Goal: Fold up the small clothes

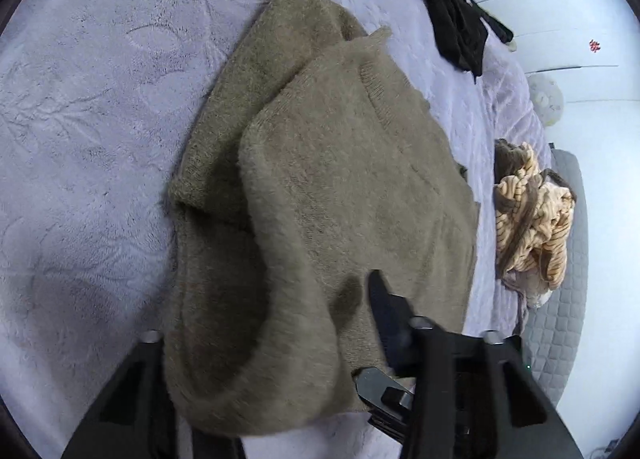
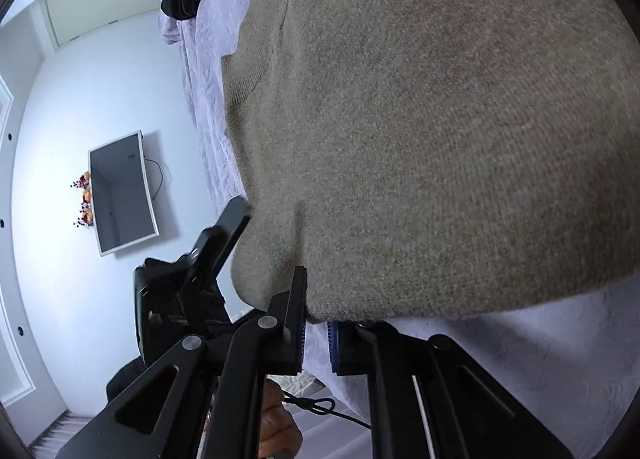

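An olive-brown knit sweater [image 1: 320,163] lies partly folded on a lilac bedspread [image 1: 88,107]. My left gripper [image 1: 320,355] is shut on the sweater's near edge; the cloth drapes over its left finger, and the right finger [image 1: 384,307] shows on top. In the right wrist view the sweater [image 2: 440,131] fills most of the frame. My right gripper [image 2: 316,323] is shut on the sweater's lower edge, held between its two pads. The other gripper [image 2: 208,259] shows beside it at the left, touching the same cloth.
A black garment [image 1: 452,7] lies at the bed's far edge. A crumpled striped tan garment [image 1: 532,219] lies at the right edge. A grey quilted mat [image 1: 568,259] lies beyond it. A wall-mounted TV [image 2: 120,195] hangs past the bed's side.
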`<action>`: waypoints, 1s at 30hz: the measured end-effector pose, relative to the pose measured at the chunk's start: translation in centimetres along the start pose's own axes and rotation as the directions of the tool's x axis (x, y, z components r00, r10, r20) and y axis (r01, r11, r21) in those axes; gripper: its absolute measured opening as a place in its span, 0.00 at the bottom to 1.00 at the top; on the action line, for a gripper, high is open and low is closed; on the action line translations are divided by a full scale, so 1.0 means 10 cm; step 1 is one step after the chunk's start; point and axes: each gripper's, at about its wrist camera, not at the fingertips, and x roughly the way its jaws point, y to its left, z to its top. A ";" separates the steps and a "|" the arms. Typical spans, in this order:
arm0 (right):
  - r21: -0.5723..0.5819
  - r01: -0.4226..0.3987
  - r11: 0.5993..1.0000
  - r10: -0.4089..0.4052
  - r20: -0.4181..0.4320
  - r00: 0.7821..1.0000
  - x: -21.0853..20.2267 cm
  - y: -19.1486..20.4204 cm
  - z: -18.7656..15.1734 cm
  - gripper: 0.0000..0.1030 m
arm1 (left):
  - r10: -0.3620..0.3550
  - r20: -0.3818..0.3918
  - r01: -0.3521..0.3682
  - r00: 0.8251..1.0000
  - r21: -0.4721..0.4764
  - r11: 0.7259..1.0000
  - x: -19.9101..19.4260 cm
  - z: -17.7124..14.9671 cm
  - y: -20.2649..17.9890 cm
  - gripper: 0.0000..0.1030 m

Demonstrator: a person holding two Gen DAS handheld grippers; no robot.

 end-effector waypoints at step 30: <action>-0.583 0.465 0.666 -0.588 -0.027 0.809 0.21 1.67 0.77 0.64 | 0.245 0.123 -0.274 0.962 0.403 0.873 0.03 -0.12 -0.44 0.11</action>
